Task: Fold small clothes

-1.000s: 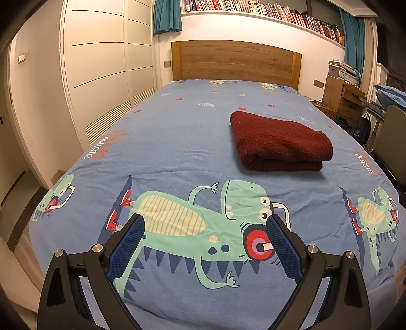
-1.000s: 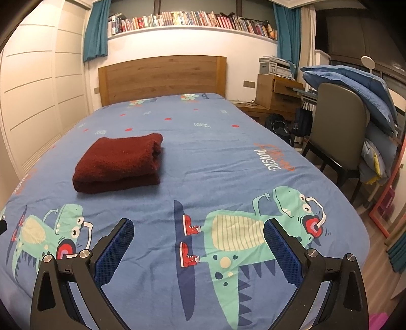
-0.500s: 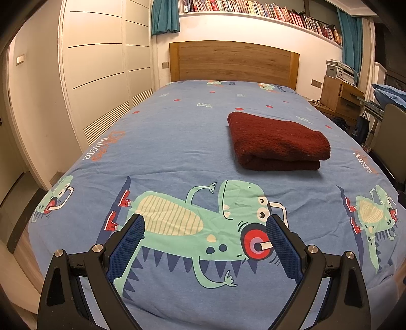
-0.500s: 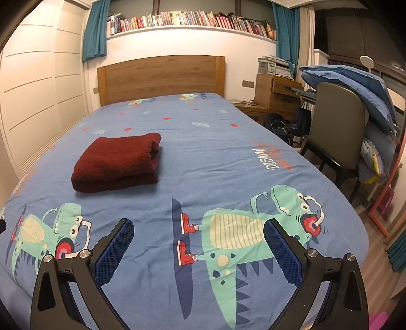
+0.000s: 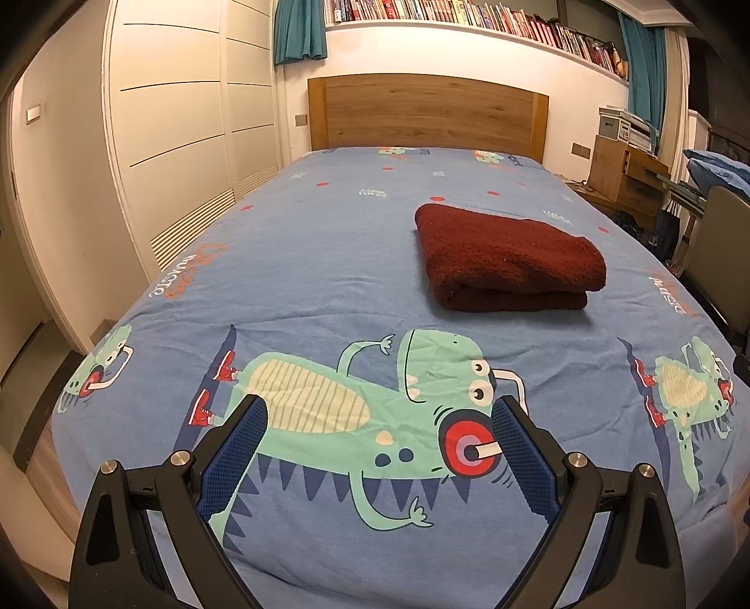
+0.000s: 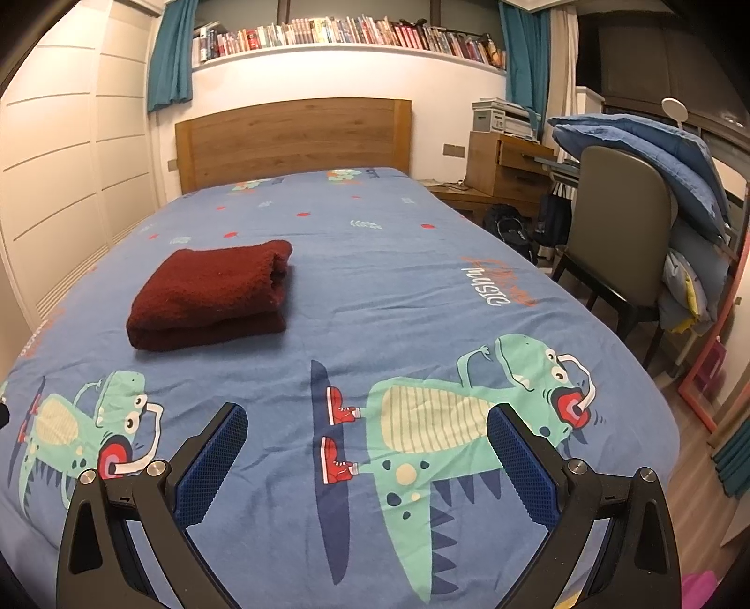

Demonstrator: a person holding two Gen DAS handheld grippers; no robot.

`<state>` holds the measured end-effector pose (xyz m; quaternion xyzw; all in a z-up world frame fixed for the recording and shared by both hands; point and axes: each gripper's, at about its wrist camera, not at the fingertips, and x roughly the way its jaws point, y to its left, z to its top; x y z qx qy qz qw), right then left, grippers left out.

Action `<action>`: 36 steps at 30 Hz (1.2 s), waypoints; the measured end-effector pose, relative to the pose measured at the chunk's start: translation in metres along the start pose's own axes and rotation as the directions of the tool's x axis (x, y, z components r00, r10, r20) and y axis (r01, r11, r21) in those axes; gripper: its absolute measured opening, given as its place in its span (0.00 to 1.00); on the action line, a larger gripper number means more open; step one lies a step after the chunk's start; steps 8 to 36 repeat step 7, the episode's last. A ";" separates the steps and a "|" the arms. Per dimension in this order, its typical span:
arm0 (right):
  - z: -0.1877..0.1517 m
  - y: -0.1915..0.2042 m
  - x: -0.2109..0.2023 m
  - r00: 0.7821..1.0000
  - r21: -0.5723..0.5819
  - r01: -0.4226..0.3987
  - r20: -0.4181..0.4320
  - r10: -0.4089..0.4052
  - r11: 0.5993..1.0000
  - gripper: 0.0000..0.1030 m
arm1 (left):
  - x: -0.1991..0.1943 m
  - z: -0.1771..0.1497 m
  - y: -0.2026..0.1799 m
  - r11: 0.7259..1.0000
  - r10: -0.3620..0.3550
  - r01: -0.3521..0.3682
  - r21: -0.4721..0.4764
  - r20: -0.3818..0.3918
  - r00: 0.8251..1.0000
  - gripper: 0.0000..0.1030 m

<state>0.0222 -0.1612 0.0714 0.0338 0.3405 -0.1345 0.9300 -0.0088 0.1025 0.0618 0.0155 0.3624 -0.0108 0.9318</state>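
White wardrobe (image 5: 178, 154): along the left wall, panelled, vent slats low down.

Left gripper (image 5: 377, 414): above the foot of the bed, jaws spread wide, nothing between them.

Bed sheet (image 5: 328, 262): blue, printed with green dinosaurs and red dots.

Dark red garment (image 5: 506, 257): folded into a thick rectangle, lying flat on the sheet near the middle of the bed, well apart from both grippers; same piece at (image 6: 211, 293).

Right gripper (image 6: 365, 412): above the foot of the bed, jaws spread wide, empty.

Wooden headboard (image 6: 293, 138): bookshelf (image 6: 351, 40) above.

Chair (image 6: 618, 225): beside the bed's right edge, blue bedding (image 6: 656, 159) heaped behind.
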 end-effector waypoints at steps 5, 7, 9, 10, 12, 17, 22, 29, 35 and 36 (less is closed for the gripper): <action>0.000 -0.001 0.000 1.000 0.001 0.001 -0.001 -0.001 1.000 0.99 | 0.002 0.000 0.000 1.000 0.000 0.000 -0.007 -0.005 1.000 0.92; 0.000 -0.001 0.000 1.000 0.000 0.001 -0.003 -0.001 1.000 0.99 | 0.002 0.000 0.001 1.000 0.000 0.000 -0.007 -0.006 1.000 0.92; 0.000 -0.001 0.000 1.000 0.000 0.001 -0.003 -0.001 1.000 0.99 | 0.002 0.000 0.001 1.000 0.000 0.000 -0.007 -0.006 1.000 0.92; 0.000 -0.001 0.000 1.000 0.000 0.001 -0.003 -0.001 1.000 0.99 | 0.002 0.000 0.001 1.000 0.000 0.000 -0.007 -0.006 1.000 0.92; 0.000 -0.001 0.000 1.000 0.000 0.001 -0.003 -0.001 1.000 0.99 | 0.002 0.000 0.001 1.000 0.000 0.000 -0.007 -0.006 1.000 0.92; 0.000 -0.001 0.000 1.000 0.000 0.001 -0.003 -0.001 1.000 0.99 | 0.002 0.000 0.001 1.000 0.000 0.000 -0.007 -0.006 1.000 0.92; 0.000 -0.001 0.000 1.000 0.000 0.001 -0.003 -0.001 1.000 0.99 | 0.002 0.000 0.001 1.000 0.000 0.000 -0.007 -0.006 1.000 0.92; 0.000 -0.001 0.000 1.000 0.000 0.001 -0.003 -0.001 1.000 0.99 | 0.002 0.000 0.001 1.000 0.000 0.000 -0.007 -0.006 1.000 0.92; 0.000 -0.001 0.000 1.000 0.000 0.001 -0.003 -0.001 1.000 0.99 | 0.002 0.000 0.001 1.000 0.000 0.000 -0.007 -0.006 1.000 0.92; 0.000 -0.001 0.000 1.000 0.000 0.001 -0.003 -0.001 1.000 0.99 | 0.002 0.000 0.001 1.000 0.000 0.000 -0.007 -0.006 1.000 0.92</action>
